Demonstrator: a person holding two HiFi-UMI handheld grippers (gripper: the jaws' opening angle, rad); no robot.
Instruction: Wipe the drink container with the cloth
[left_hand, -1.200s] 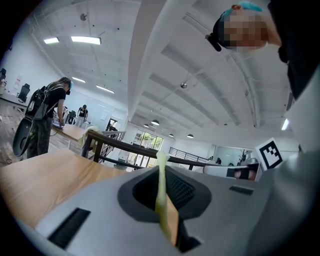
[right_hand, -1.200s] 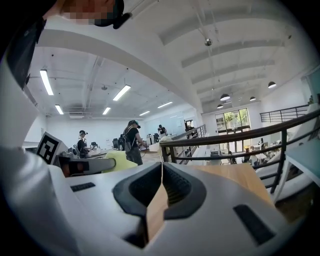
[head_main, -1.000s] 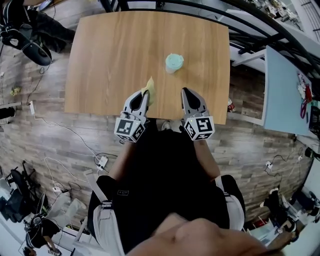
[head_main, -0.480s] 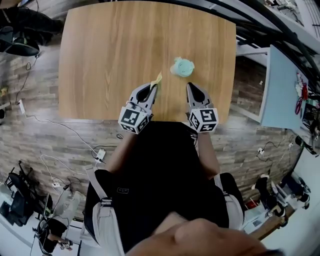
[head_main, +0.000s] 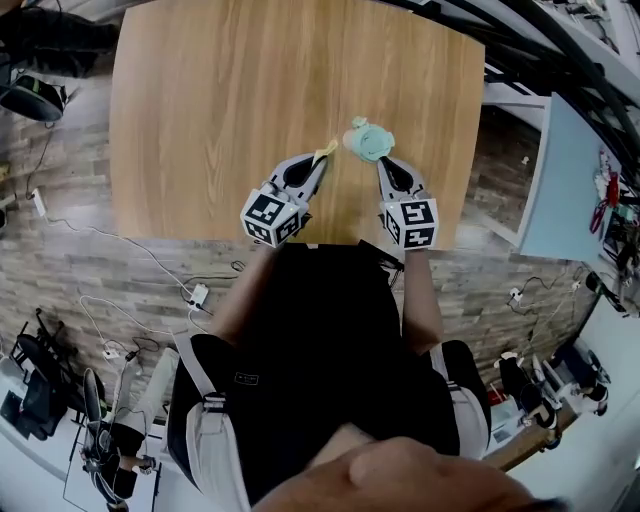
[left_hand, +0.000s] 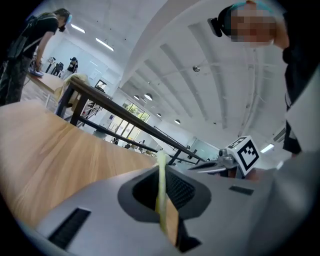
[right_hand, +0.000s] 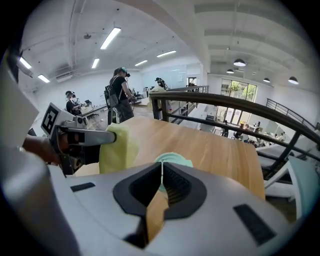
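Bright, even indoor light comes from strip lights (right_hand: 111, 37) and round ceiling lamps (right_hand: 239, 63); the windows (right_hand: 240, 91) glare white. In the head view the table (head_main: 250, 90) carries only faint shadows. Both gripper views bulge, with dark corners. The cloth (left_hand: 160, 157) pinched in the left gripper (left_hand: 161, 172) looks soft, perhaps too near to focus; the cup (right_hand: 176, 159) nipped by the right gripper (right_hand: 162, 169) is crisper.

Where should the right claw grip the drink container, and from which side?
Likely across the round body of the drink container, from its near side: the right claw points straight at it there, jaws almost together, while the left claw holds the cloth beside it.
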